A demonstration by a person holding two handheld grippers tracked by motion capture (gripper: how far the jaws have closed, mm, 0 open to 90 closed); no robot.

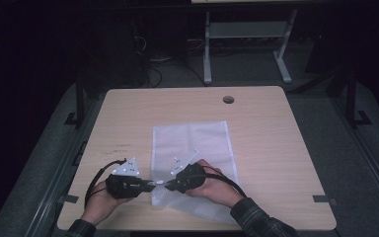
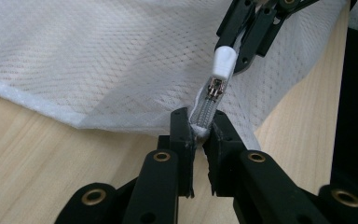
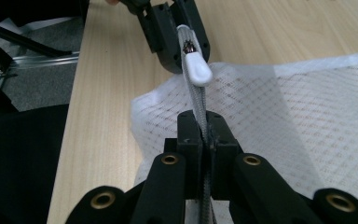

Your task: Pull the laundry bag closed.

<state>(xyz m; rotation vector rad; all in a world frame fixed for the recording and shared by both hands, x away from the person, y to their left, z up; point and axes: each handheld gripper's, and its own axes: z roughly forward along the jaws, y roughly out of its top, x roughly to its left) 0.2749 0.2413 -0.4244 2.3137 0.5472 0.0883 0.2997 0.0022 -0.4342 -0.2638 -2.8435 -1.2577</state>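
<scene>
White mesh bag (image 1: 192, 148) lies flat mid-table (image 1: 276, 148), near edge lifted, zipper (image 3: 198, 100) with white pull tab (image 2: 223, 63) stretched taut. Left gripper (image 1: 150, 185) clamped on the zipper's end; right gripper (image 1: 164, 183) pinches the zipper tape behind the tab. Grommet hole (image 1: 228, 99) lies well beyond the bag.

Wooden table (image 1: 276, 163), grey metal stand (image 1: 246, 29) behind.

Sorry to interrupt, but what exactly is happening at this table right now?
A person is working on a white mesh zip bag lying on the light wooden table. The left gripper is shut on the end of the bag's zipper edge, and the right gripper is shut on the zipper tape, with the white zipper pull between them.
</scene>
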